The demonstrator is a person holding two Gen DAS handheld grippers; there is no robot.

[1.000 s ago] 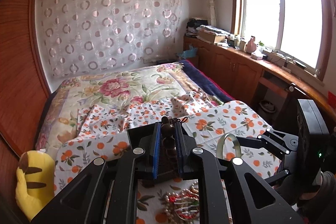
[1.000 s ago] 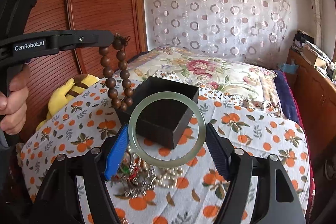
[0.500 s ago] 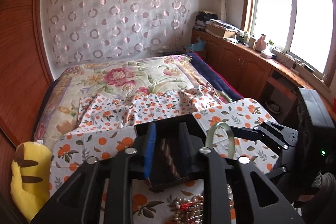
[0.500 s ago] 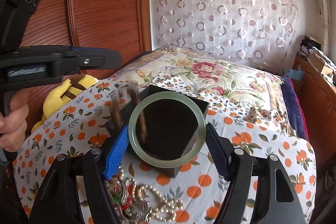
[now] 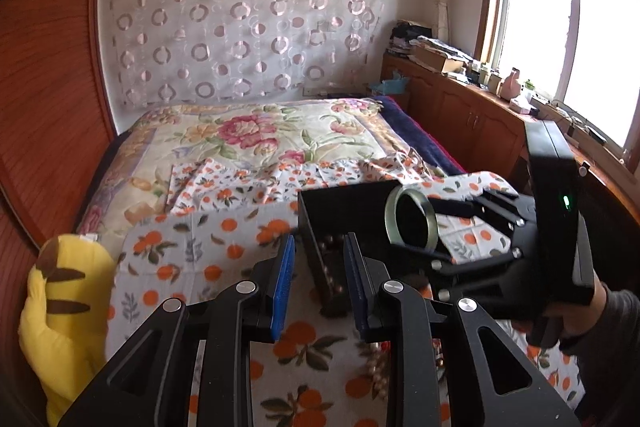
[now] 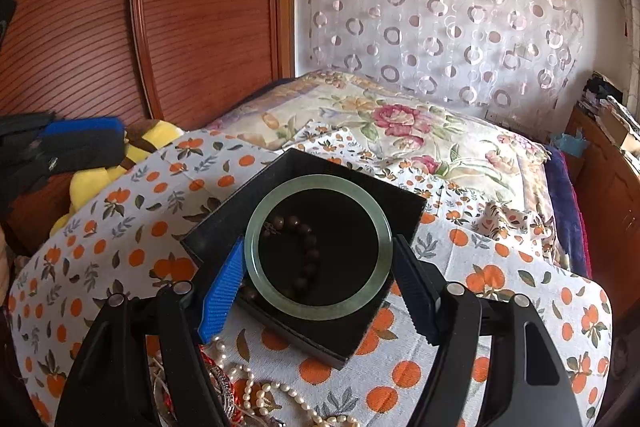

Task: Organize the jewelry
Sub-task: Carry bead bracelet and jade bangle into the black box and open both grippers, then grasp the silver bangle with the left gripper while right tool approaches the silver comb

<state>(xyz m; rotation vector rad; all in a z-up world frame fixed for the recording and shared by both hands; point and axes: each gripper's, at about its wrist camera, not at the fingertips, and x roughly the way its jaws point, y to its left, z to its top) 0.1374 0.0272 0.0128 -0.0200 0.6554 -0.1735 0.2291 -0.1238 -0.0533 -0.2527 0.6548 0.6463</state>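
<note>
A black open box (image 6: 224, 223) stands on the orange-print cloth on the bed; it also shows in the left wrist view (image 5: 344, 203). A brown bead bracelet (image 6: 306, 251) lies inside it. My right gripper (image 6: 318, 279) is shut on a pale green jade bangle (image 6: 384, 251) and holds it just above the box; the bangle also shows in the left wrist view (image 5: 394, 223). My left gripper (image 5: 318, 279) is open and empty, left of the box. A heap of pearl strands and other jewelry (image 6: 248, 391) lies in front of the box.
A yellow plush toy (image 5: 60, 311) lies at the bed's left edge by the wooden headboard (image 6: 200, 11). A floral quilt (image 5: 260, 135) covers the far bed. A wooden cabinet (image 5: 472, 119) with clutter runs under the window on the right.
My left gripper opened and the bead bracelet dropped into the box; the gripper then drew back to the left. My right gripper moved the bangle over the box.
</note>
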